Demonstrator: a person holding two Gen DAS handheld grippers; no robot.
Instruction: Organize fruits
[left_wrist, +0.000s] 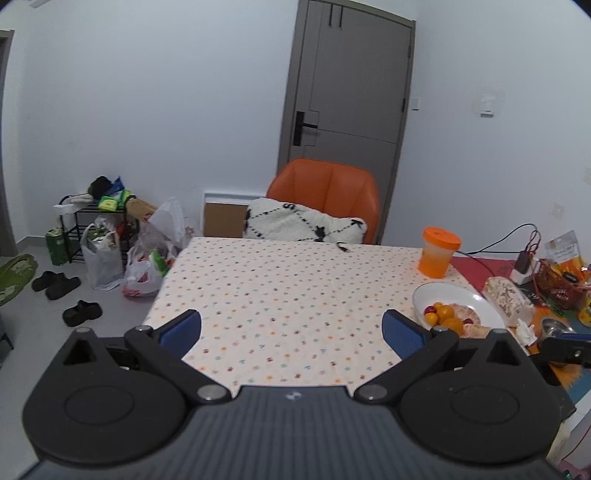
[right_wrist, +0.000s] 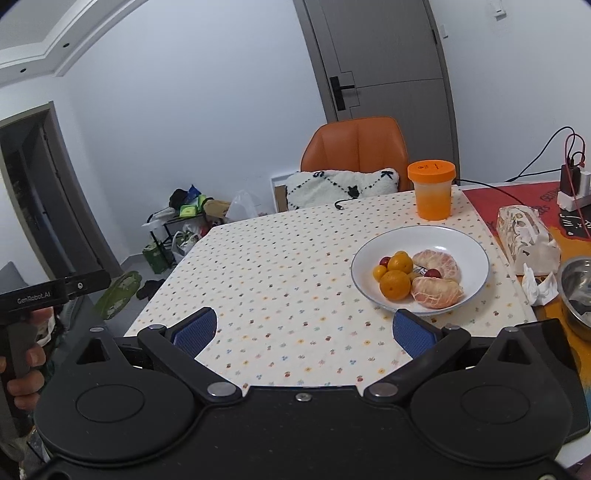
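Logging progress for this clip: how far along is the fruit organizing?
All visible fruit, oranges and peeled pomelo pieces, sits in the white bowl. Nothing is in hand: the left hand-held gripper and right hand-held gripper are open and empty over the tablecloth. Whatever sorting remains is untouched.

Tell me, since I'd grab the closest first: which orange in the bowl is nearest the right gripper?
The bigger orange at the bowl's front edge, beside the front pomelo piece; the other orange sits behind it.
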